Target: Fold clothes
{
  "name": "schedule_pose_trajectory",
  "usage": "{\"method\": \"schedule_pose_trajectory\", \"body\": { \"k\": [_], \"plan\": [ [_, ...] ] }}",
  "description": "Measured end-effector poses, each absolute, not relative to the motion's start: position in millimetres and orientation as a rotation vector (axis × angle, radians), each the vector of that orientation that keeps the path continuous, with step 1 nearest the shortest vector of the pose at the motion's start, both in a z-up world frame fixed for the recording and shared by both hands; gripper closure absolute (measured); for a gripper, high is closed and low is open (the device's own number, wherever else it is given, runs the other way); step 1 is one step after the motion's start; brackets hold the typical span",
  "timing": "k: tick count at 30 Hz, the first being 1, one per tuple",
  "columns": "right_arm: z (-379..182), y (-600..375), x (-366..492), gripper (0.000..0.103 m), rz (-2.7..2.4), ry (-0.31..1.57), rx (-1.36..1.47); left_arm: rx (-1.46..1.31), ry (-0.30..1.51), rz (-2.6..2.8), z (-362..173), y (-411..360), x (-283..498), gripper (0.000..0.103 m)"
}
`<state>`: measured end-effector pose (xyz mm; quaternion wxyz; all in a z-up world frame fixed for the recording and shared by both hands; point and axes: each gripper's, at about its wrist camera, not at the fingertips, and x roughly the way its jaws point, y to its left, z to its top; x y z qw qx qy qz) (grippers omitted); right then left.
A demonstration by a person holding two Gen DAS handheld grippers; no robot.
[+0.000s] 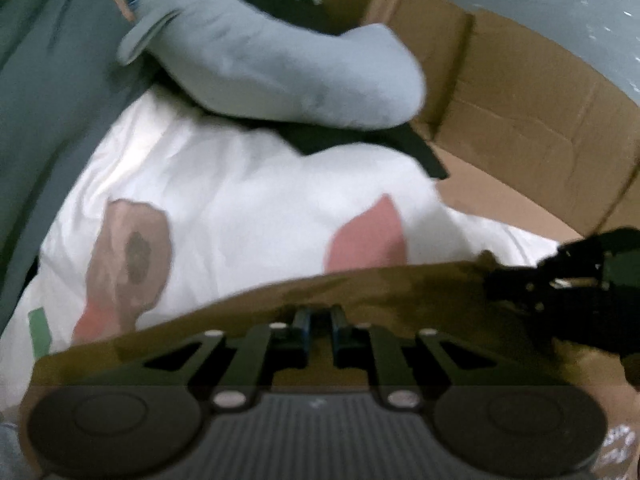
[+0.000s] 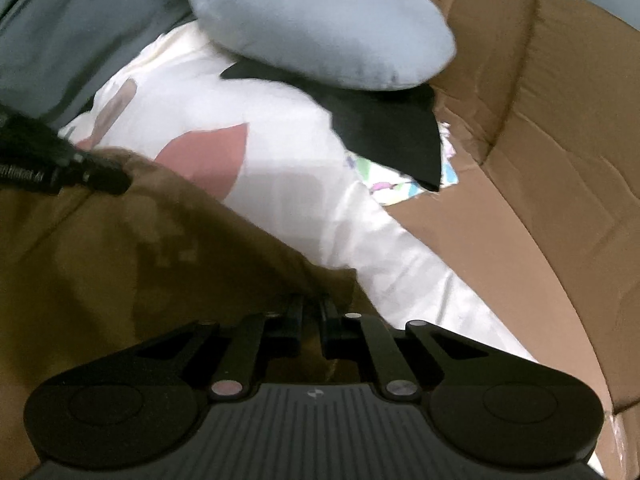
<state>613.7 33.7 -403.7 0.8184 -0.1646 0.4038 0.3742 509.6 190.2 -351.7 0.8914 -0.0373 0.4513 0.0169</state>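
A brown garment is stretched between my two grippers, over a white printed cloth. In the left wrist view my left gripper has its fingers close together on the garment's upper edge. The right gripper comes in from the right and pinches the same edge. In the right wrist view my right gripper is shut on the garment's corner. The left gripper holds the edge at the far left. The picture is blurred.
The white cloth with pink and brown prints lies under the garment. A light blue pillow and a black flat piece sit behind it. An open cardboard box stands on the right, a grey-green sheet on the left.
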Motion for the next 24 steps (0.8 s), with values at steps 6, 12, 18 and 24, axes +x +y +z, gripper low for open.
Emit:
{"method": "schedule_pose_trajectory", "body": {
  "k": [6,12,18,24],
  "plan": [
    [-369.7,-13.0,625.5,0.088,0.805,0.833,-0.288,-0.043,0.941,-0.028,-354.4,161.9,517.7,0.091],
    [-351.9,-94.0,631.2,0.088,0.733,0.824,-0.268,-0.010,0.927,-0.117,-360.0,127.0,532.9,0.091],
    [-361.1,-168.2,621.7,0.088,0.656,0.866,-0.283,0.062,0.955,-0.178,-373.6,100.8,551.5,0.091],
    [-382.9,-200.5,604.6,0.088,0.641,0.913,-0.280,0.109,0.975,-0.212,-386.3,87.7,567.4,0.091]
  ]
}}
